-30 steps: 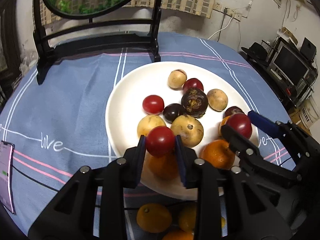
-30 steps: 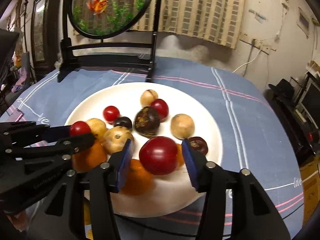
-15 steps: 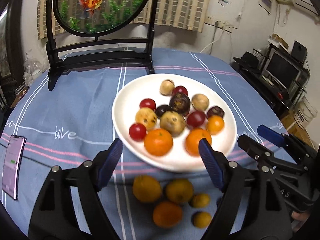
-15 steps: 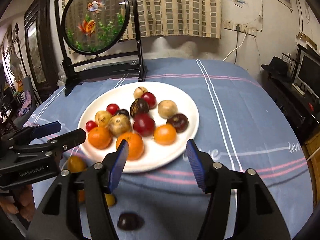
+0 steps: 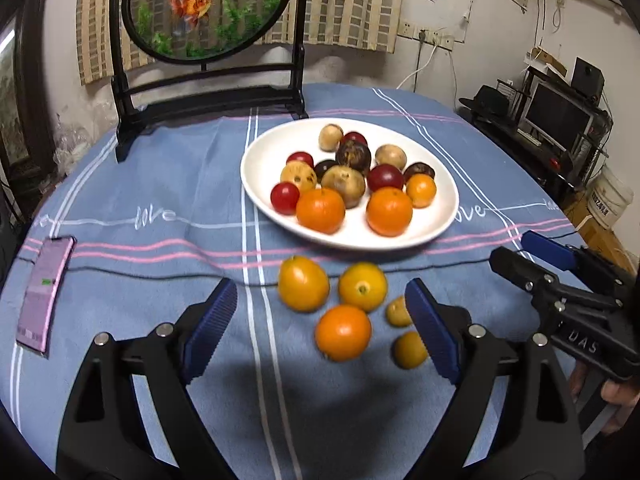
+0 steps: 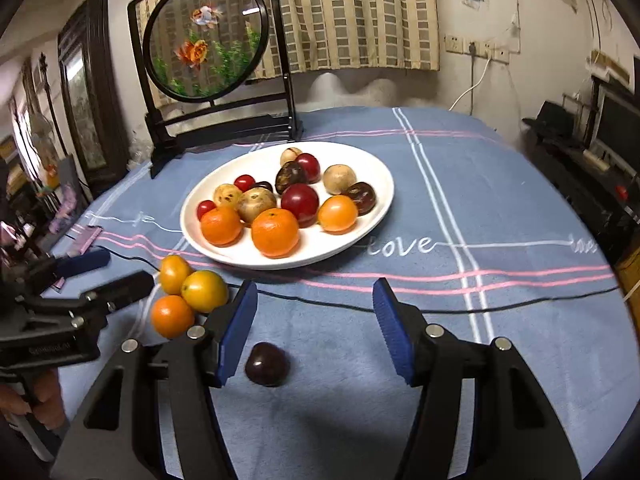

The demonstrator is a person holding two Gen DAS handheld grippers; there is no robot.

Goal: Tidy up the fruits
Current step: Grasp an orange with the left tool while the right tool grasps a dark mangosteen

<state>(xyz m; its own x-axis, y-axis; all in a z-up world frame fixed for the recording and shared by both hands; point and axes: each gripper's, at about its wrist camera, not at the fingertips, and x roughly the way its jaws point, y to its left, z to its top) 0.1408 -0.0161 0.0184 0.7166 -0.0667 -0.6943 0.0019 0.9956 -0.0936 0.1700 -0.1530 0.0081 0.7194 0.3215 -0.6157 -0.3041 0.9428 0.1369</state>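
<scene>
1. Both grippers have drawn back from the white plate (image 5: 440, 216), and the two red fruits they carried a second ago now lie on it with the rest; the left gripper (image 5: 320, 328) has just been opening its jaws and now stands wide with nothing pressed between the pads.
2. Nearest the right gripper (image 6: 312, 332), which is also open and empty, a dark purple fruit (image 6: 267, 363) sits on the blue tablecloth (image 6: 500, 208), low between the jaws but untouched, probably the next pick.
3. Below the left gripper lie three loose oranges (image 5: 343, 332) in a cluster, with two smaller yellowish fruits (image 5: 408, 350) partly hidden by the right-hand finger; their kind is hard to tell.
4. Beyond, a black cable (image 6: 500, 306) crosses the cloth just before the plate.
5. On the plate, oranges sit at the near rim, red, brown and dark fruits behind, apparently grouped by kind.
6. Farthest stands a round goldfish screen (image 5: 208, 8).
</scene>
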